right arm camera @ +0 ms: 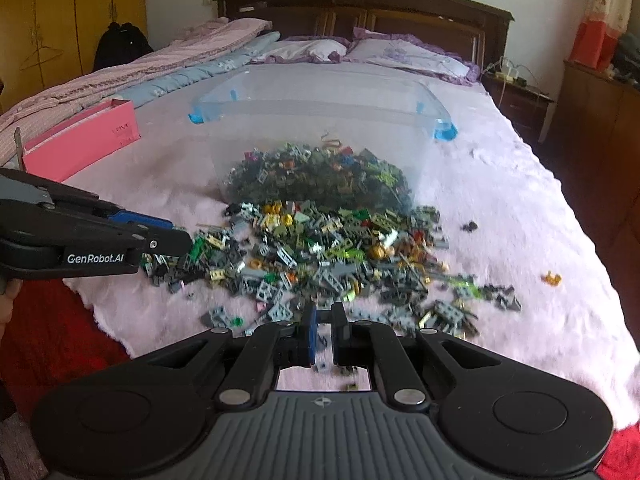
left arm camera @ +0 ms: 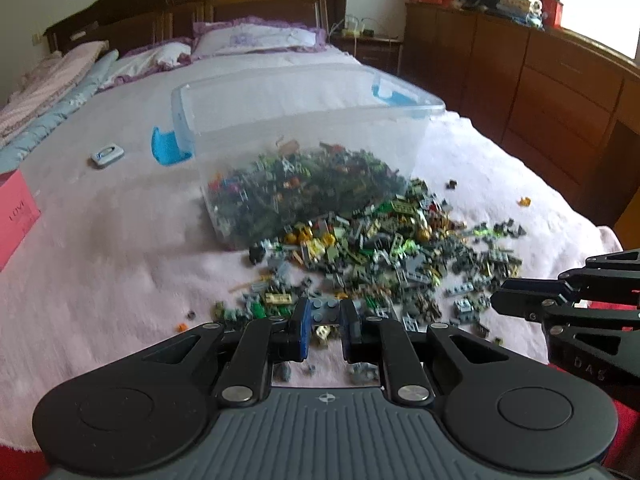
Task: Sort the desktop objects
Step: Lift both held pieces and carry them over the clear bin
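Observation:
A clear plastic bin (left arm camera: 304,96) (right arm camera: 320,100) with blue latches lies tipped on the pink bedspread. A pile of small toy bricks (left arm camera: 380,248) (right arm camera: 328,248) spills from its mouth toward me. My left gripper (left arm camera: 325,316) is shut on a blue-grey studded brick (left arm camera: 325,309), held just above the pile's near edge. From the side, the right wrist view shows that gripper (right arm camera: 182,238) at the pile's left. My right gripper (right arm camera: 324,320) is shut, with a small dark piece (right arm camera: 324,313) pinched between its tips over the near bricks. Its tip (left arm camera: 496,300) shows at the right in the left wrist view.
A pink box (left arm camera: 16,216) (right arm camera: 88,136) lies on the bed's left side, and a small white device (left arm camera: 106,155) sits near the bin. Stray orange (left arm camera: 525,201) (right arm camera: 551,278) and black (left arm camera: 452,184) (right arm camera: 469,226) pieces lie to the right. Pillows and the headboard are behind, wooden cabinets right.

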### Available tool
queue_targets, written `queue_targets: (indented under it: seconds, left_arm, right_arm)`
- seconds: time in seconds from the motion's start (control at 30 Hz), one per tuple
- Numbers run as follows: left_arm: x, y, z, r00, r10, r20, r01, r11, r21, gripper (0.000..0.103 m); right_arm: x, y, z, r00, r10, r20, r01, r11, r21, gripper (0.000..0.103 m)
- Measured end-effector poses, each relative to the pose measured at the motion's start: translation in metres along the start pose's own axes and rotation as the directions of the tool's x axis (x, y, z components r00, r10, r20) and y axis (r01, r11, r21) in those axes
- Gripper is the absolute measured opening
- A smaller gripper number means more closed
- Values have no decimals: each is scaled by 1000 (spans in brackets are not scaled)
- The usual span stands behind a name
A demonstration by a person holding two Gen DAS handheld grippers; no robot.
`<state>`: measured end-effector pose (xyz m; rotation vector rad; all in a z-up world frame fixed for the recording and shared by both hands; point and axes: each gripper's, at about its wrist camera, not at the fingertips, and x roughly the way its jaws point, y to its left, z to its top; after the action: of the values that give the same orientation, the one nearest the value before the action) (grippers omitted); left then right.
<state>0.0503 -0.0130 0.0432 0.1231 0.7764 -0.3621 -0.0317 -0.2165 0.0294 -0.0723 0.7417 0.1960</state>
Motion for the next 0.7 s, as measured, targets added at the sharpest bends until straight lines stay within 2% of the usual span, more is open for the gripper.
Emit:
queue_targets:
  seconds: [0.37,0.7]
  left_arm:
    - [4,14,40,996,20,84,-18,1000,-22,17]
    - [17,25,85,987,38,156,-36,999,-19,17]
  right_arm:
    - [14,8,49,998,33,62,-29,997,-71,8]
    - [32,2,99,992,28,119,-15,994,-105,8]
